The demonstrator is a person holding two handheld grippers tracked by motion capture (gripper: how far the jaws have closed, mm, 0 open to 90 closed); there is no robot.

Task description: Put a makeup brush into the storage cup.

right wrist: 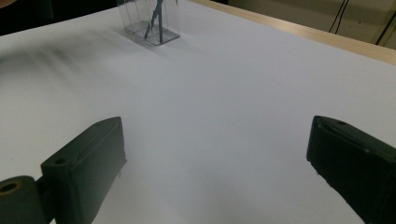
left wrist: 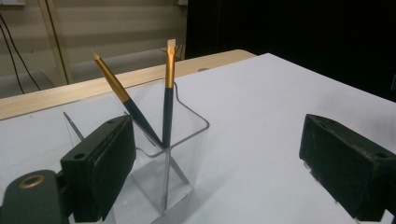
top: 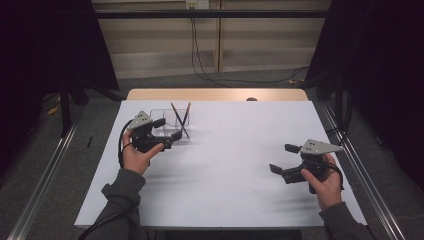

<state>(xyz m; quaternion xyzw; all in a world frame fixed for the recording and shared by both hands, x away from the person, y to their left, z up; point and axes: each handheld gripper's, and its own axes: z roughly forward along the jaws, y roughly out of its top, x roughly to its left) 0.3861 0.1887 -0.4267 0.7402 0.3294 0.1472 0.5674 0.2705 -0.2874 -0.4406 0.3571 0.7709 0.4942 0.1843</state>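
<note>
A clear square holder (top: 168,121) stands on the white table (top: 235,150) at the back left. Two gold-and-dark pencils (top: 180,119) lean crossed inside it. In the left gripper view the holder (left wrist: 180,154) rises just ahead of my left jaw, with one pencil (left wrist: 114,83) tilted left and the other pencil (left wrist: 169,93) nearly upright. My left gripper (top: 168,128) (left wrist: 224,172) is open beside the holder, holding nothing. My right gripper (top: 284,158) (right wrist: 215,172) is open above bare table at the right, and the holder (right wrist: 149,23) lies far ahead of it.
A wooden strip (top: 215,94) runs along the table's far edge, with a small dark object (top: 251,99) on it. Metal rails (top: 47,175) flank the table on both sides. Cables (top: 210,75) hang at the back wall.
</note>
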